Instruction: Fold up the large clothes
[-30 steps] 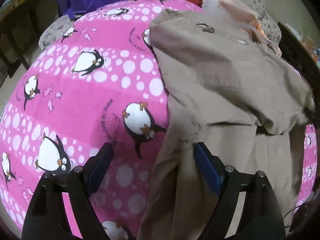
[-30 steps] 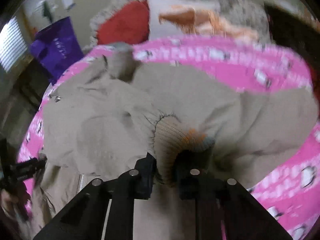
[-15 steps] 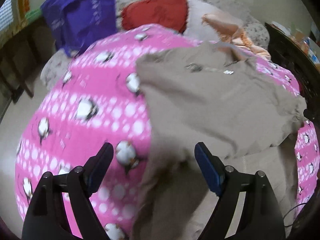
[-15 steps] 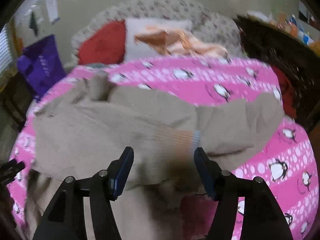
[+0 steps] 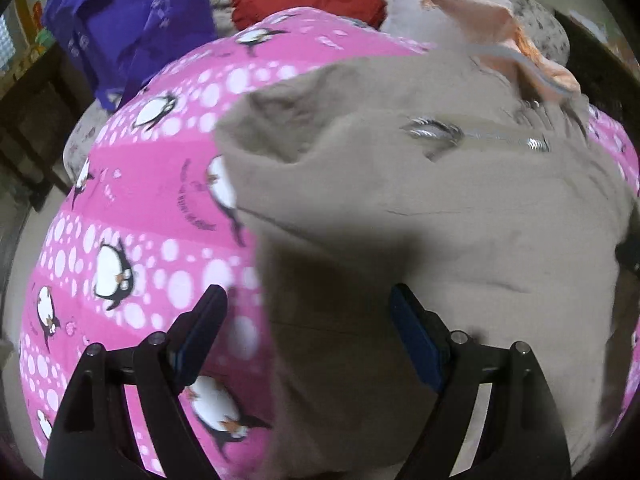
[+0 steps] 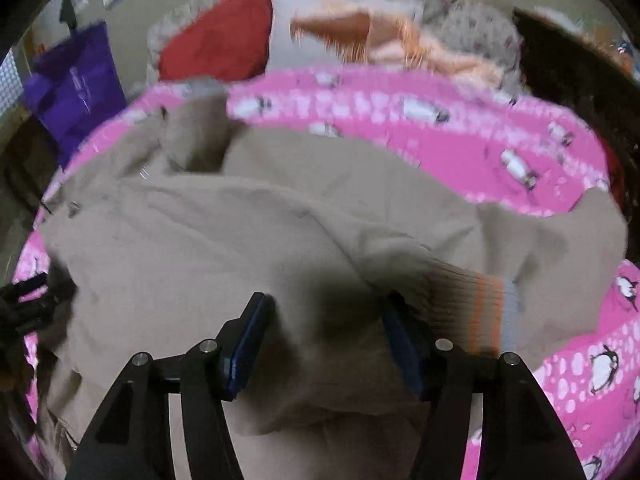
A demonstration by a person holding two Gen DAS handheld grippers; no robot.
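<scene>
Below and ahead of both claws lies a tan jacket [image 5: 440, 216], spread in loose folds over a pink penguin-print blanket [image 5: 132, 216] on the bed. The left claw [image 5: 308, 320] stands wide, nothing between its blue pads [image 5: 416, 340]; the jacket's left edge runs up between its fingers, with tan cloth under the right finger and bare pink blanket under the left one. Ahead of that claw a metal zipper [image 5: 432, 133] shows near the jacket's far edge. The right claw [image 6: 326, 336] is also wide and holds nothing, poised over the tan cloth. Just to the right of its right finger sits a ribbed cuff [image 6: 472, 308] with orange and grey stripes. Whether either claw touches the fabric cannot be told. Far ahead of both claws are a red pillow [image 6: 220, 48] and a peach cloth [image 6: 384, 40], with a purple bag [image 5: 132, 28] off to the far left.
</scene>
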